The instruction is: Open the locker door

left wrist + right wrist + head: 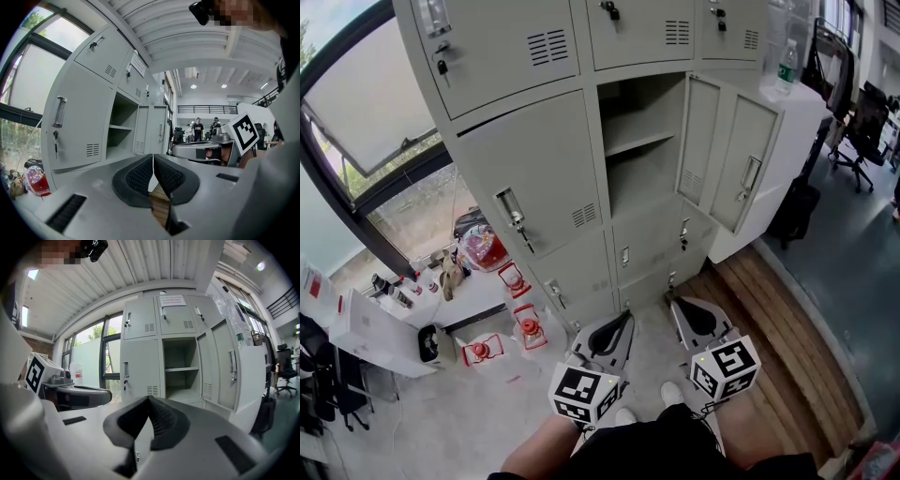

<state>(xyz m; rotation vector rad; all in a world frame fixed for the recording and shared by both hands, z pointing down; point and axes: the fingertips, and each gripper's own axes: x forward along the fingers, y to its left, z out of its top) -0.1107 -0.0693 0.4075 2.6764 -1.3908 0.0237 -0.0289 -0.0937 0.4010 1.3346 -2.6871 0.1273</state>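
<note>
The grey locker bank [525,178] fills the upper half of the head view. Its middle compartment [639,150] stands open with one shelf inside, and its door [748,173] is swung out to the right with a handle on it. My left gripper [623,316] and right gripper [672,302] hang side by side low in front of the lockers, apart from them. Both are shut with nothing between the pads. The open compartment [123,133] shows in the left gripper view, and the compartment [182,369] and door [224,364] in the right gripper view.
Red lanterns [525,326], a bag [483,248] and white boxes [380,337] lie on the floor at left by the window. A white cabinet with a bottle [786,66] stands right of the lockers, wooden planks [787,347] below it. Two people [197,129] stand far off.
</note>
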